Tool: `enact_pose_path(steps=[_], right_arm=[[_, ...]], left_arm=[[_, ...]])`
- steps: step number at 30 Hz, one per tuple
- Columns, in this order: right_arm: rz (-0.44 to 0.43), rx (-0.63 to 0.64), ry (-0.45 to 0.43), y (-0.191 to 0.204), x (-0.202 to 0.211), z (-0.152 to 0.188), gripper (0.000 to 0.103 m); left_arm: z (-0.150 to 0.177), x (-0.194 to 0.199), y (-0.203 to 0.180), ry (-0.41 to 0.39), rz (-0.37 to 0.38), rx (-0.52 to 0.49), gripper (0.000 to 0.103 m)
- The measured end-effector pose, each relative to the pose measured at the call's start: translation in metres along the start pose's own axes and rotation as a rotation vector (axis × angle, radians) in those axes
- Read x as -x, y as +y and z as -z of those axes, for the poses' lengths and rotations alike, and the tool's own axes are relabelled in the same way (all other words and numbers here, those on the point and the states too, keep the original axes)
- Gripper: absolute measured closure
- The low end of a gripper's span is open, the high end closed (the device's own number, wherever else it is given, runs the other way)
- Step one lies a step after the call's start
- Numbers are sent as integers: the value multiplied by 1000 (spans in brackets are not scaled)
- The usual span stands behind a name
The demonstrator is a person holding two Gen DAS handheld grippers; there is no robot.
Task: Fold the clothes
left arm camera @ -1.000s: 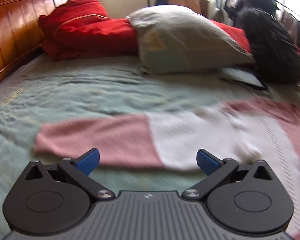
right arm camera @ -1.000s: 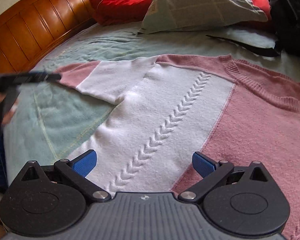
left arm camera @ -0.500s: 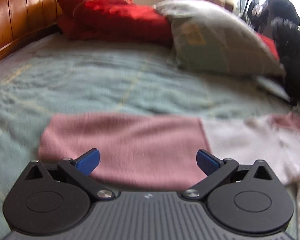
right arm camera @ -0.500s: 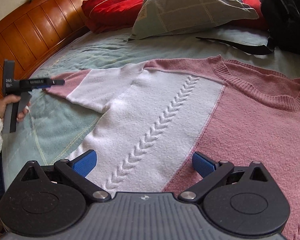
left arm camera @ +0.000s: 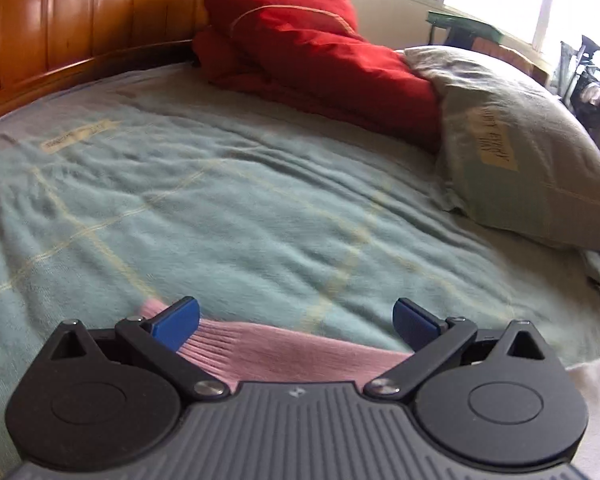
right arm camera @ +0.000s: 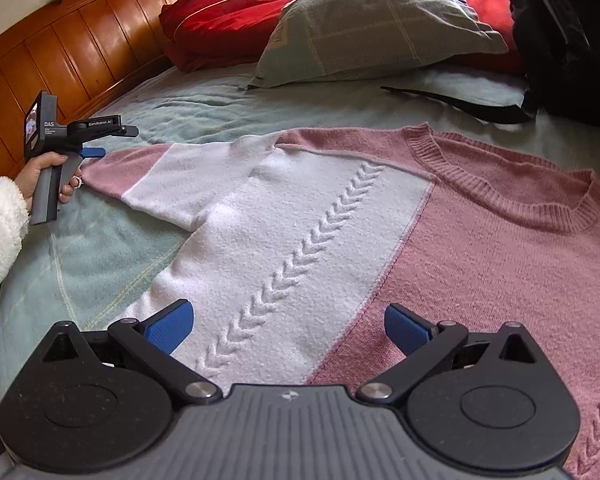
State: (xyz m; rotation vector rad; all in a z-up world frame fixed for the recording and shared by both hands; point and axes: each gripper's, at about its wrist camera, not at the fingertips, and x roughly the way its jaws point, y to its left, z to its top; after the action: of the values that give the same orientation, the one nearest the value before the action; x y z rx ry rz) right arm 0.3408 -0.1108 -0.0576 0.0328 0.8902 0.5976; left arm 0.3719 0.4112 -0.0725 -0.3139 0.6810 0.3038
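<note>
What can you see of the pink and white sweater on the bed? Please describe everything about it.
The sweater is a soft knit, lying flat and face up on the green bedspread. Its body is half white, half pink, with raised braid patterns and a ribbed pink round collar. One sleeve, white with a pink ribbed cuff, stretches out sideways. The open left gripper sits at that cuff; the open right gripper hovers over the lower body, not gripping it.

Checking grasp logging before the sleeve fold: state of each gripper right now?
Left gripper: open, jaws straddling the pink sleeve cuff, nothing clamped.
Right gripper: open, over the sweater body, holding nothing.
</note>
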Motion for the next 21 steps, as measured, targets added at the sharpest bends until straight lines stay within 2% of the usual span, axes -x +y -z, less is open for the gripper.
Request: enact_pose_path(steps=[4, 7, 11, 14, 17, 21], right_arm=[[-25, -8, -10, -1, 2, 0, 0], [-43, -10, -10, -2, 3, 1, 0], [-57, -18, -12, -6, 4, 2, 0], [-69, -18, -13, -7, 6, 2, 0], [-96, -22, -19, -9, 9, 3, 0], [-140, -46, -19, -15, 10, 5, 0]], left_arm=[[7, 11, -57, 70, 164, -63, 1], [17, 18, -110, 141, 361, -81, 1], [33, 11, -177, 267, 554, -97, 1], [44, -3, -213, 330, 597, -128, 1], [49, -24, -228, 344, 551, -120, 1], [44, -49, -227, 304, 497, -45, 1]])
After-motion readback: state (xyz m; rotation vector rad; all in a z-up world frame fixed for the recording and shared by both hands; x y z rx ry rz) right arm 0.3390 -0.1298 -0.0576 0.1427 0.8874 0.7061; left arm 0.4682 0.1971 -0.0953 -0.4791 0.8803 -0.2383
